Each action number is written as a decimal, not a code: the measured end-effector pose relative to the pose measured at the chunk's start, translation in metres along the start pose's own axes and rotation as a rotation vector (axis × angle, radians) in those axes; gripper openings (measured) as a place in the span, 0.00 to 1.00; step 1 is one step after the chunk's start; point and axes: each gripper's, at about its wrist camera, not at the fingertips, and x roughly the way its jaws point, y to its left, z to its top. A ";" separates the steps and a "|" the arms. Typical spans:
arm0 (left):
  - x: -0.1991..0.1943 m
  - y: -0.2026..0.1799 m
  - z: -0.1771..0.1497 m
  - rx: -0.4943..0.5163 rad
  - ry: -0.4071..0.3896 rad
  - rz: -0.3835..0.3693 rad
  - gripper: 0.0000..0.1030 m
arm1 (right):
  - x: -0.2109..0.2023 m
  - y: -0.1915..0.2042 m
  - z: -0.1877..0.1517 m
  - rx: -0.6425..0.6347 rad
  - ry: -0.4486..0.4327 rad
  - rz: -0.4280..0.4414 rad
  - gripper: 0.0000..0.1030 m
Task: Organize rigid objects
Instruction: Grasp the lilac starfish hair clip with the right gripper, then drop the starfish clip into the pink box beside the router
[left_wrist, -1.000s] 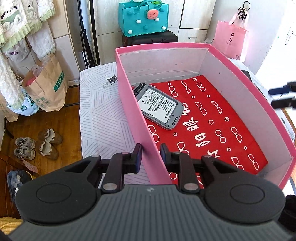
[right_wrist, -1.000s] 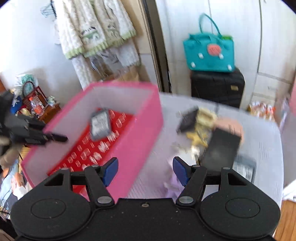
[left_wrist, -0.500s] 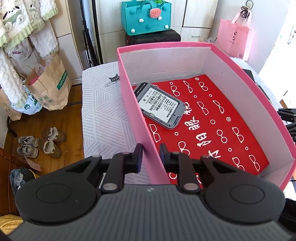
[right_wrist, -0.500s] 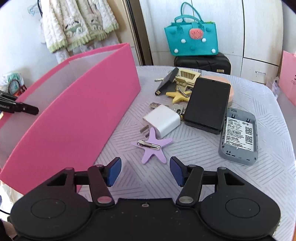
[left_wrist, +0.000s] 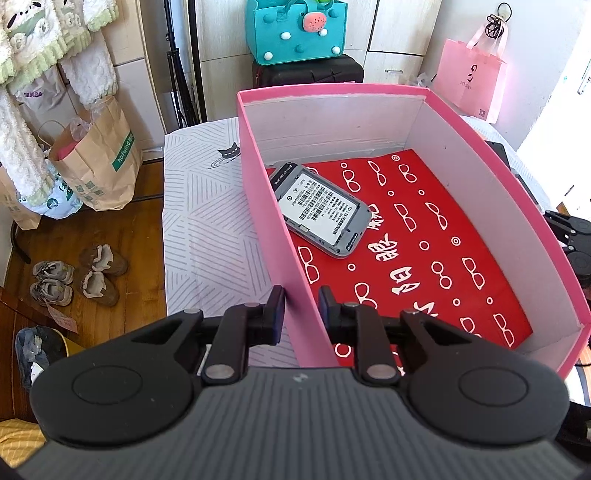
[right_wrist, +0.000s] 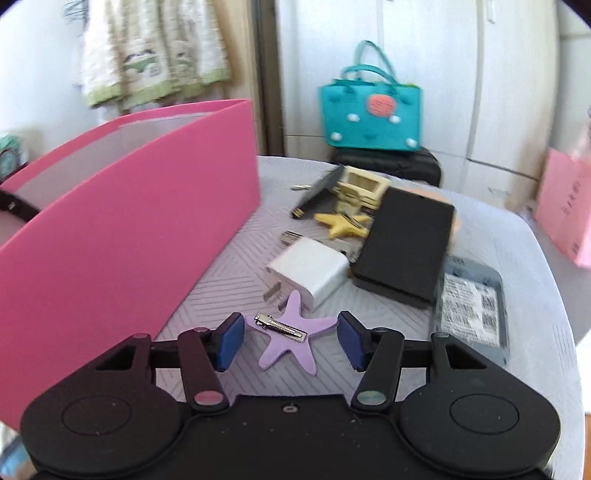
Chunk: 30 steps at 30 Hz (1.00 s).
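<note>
Your left gripper (left_wrist: 301, 308) straddles the near left wall of the pink box (left_wrist: 273, 221), one of its fingers (left_wrist: 275, 312) outside and the other inside, pinched narrow on that wall. Inside the box, a grey router (left_wrist: 319, 212) lies label-up on the red lining printed with white glasses, against that same wall and beyond your fingers; its barcode label is too small to read.

Your right gripper (right_wrist: 291, 339) has its fingers spread wide, with the purple star hair clip (right_wrist: 291, 334) lying on the bench between the blue pads, touching neither. Right of the pink box (right_wrist: 122, 236), beyond the star, sit a white charger plug (right_wrist: 310, 275), a black slab (right_wrist: 404, 245), a yellow star (right_wrist: 341, 225) and a second grey router (right_wrist: 471, 308) whose QR-code label is blurred.

Left of the box, the paper bag (left_wrist: 98, 158) on the floor reads "hotwind"
</note>
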 end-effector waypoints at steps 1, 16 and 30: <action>0.000 0.000 0.000 -0.001 0.000 -0.003 0.18 | -0.001 0.001 -0.001 -0.007 -0.004 -0.010 0.59; 0.001 0.001 0.001 -0.001 0.001 -0.006 0.18 | -0.044 -0.002 0.035 0.040 -0.109 0.036 0.59; 0.000 0.002 -0.002 -0.004 -0.004 -0.017 0.19 | -0.013 0.087 0.135 -0.266 -0.037 0.265 0.59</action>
